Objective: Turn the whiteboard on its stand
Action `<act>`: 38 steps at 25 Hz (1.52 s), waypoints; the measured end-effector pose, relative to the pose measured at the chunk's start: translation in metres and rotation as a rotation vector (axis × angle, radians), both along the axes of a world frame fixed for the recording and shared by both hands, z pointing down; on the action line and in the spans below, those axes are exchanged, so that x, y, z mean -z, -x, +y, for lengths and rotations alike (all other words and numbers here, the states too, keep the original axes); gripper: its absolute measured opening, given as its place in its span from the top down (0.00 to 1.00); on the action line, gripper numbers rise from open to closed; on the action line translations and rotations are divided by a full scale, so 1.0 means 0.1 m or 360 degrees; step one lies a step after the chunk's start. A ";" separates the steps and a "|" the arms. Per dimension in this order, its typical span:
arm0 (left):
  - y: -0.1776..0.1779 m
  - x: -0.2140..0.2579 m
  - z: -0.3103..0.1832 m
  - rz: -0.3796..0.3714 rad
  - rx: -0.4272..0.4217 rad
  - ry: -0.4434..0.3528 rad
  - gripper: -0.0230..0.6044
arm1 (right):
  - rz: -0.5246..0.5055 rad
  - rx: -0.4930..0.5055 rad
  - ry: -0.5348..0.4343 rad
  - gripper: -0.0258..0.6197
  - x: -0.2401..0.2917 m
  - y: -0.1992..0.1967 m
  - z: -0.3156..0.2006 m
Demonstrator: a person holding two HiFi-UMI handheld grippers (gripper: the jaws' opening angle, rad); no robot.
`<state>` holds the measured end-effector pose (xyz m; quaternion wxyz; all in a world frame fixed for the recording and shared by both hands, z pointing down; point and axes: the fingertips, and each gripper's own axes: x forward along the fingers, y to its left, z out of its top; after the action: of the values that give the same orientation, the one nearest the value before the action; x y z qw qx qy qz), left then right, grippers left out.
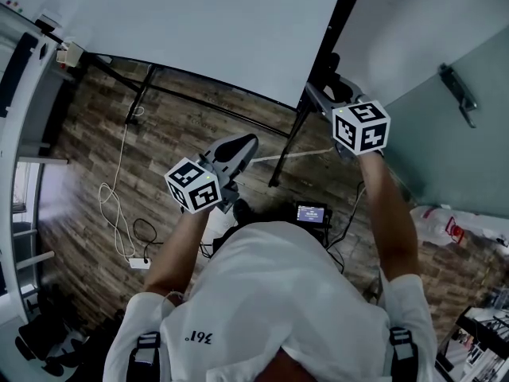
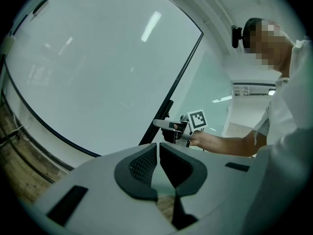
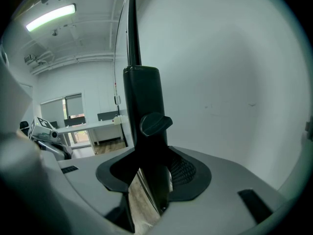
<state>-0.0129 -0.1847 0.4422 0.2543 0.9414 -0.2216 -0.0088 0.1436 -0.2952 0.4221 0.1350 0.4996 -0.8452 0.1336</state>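
Note:
The large whiteboard (image 1: 215, 30) stands ahead of me, with its black stand post (image 1: 330, 38) along its right edge. My right gripper (image 1: 314, 94) is shut on that post (image 3: 142, 102), just below a black clamp knob (image 3: 155, 123); the post fills the gap between the pads of the right gripper (image 3: 146, 173). My left gripper (image 1: 246, 143) hovers lower and to the left, in front of the board's bottom edge and touching nothing. In the left gripper view, the left gripper (image 2: 158, 153) has its pads together and empty, facing the glossy board (image 2: 98, 72), with the right gripper (image 2: 164, 124) at the post beyond.
Black stand legs and a crossbar (image 1: 139, 94) run over the wood floor under the board. A white cable and power strip (image 1: 139, 263) lie at the left. A small screen device (image 1: 311, 212) sits by my feet. A glass panel with a handle (image 1: 457, 94) is at the right.

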 end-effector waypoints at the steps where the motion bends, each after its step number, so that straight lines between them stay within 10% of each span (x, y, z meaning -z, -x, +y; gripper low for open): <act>1: 0.01 0.00 0.00 0.0000 0.0004 0.0000 0.95 | 0.0001 0.0003 0.0000 0.67 0.00 0.02 -0.01; 38: 0.30 0.10 0.23 0.0002 0.0150 -0.0032 0.95 | 0.0042 0.0009 -0.0076 0.67 0.03 -0.30 0.19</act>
<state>-0.0432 -0.1616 0.4326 0.2443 0.9324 -0.2653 -0.0234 0.1732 -0.2767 0.4193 0.1346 0.5021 -0.8477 0.1063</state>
